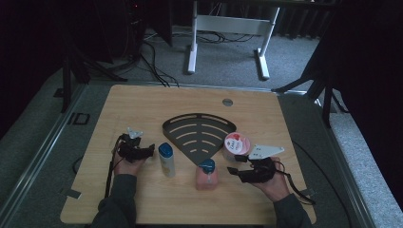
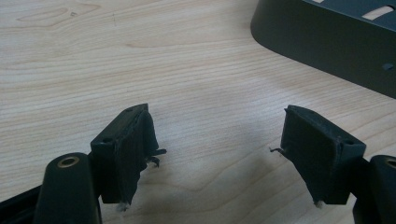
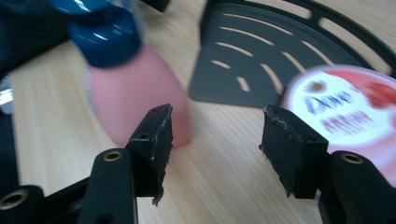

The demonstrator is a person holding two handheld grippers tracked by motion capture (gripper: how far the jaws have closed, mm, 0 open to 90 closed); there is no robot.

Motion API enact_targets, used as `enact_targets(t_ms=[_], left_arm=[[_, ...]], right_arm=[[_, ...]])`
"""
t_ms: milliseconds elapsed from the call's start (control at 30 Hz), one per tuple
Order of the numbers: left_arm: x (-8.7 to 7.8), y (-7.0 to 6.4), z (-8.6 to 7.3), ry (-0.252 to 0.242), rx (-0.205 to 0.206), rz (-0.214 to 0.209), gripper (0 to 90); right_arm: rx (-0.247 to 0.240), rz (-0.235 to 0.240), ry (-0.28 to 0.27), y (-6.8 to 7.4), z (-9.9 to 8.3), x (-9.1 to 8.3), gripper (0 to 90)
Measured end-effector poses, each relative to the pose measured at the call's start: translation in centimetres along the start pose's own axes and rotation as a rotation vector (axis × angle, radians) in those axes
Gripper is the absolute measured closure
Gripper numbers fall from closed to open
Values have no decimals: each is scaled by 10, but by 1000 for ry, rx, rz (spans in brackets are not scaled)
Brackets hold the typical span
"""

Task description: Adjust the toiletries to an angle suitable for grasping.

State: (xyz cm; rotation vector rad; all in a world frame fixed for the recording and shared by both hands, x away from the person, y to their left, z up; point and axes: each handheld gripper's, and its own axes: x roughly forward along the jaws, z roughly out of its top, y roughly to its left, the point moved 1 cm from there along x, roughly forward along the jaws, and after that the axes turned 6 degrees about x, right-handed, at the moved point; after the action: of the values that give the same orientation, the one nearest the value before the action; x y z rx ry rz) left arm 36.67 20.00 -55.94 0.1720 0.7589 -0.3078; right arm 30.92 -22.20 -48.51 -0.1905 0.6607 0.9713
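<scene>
Pink pump bottle (image 1: 207,175), 1 item, blue cap, upright at the near centre of the table (image 1: 142,104), at the point of the black fan-shaped rack (image 1: 199,133). Right gripper (image 1: 234,170), at the bottle's 3 o'clock, jaws spread and empty, aimed between the bottle and the round Dove jar (image 1: 235,143) at 1 o'clock. Left gripper (image 1: 151,149), jaws likewise apart and empty, beside the white bottle (image 1: 166,159) at 9 o'clock. Advice: swing the right jaws squarely onto the pink body, low, clear of the jar.

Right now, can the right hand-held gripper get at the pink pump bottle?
Probably yes. The right hand-held gripper is open, the pink pump bottle stands just ahead beside one jaw, with bare table between; the Dove tub sits off to the other side.
</scene>
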Motion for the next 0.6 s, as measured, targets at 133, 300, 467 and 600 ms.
enact_targets(t_ms=[133, 300, 467, 600], left_arm=[[0, -1, 0, 1, 3, 0, 243], [1, -2, 0, 3, 7, -2, 242], [1, -2, 0, 4, 10, -2, 242], [2, -3, -1, 6, 14, -5, 242]], right_arm=[[-14, 46, -11, 11, 6, 4, 407], [-41, 113, -29, 25, 17, 10, 363], [-57, 178, -52, 37, 25, 19, 317], [-75, 197, -52, 45, 30, 29, 301]])
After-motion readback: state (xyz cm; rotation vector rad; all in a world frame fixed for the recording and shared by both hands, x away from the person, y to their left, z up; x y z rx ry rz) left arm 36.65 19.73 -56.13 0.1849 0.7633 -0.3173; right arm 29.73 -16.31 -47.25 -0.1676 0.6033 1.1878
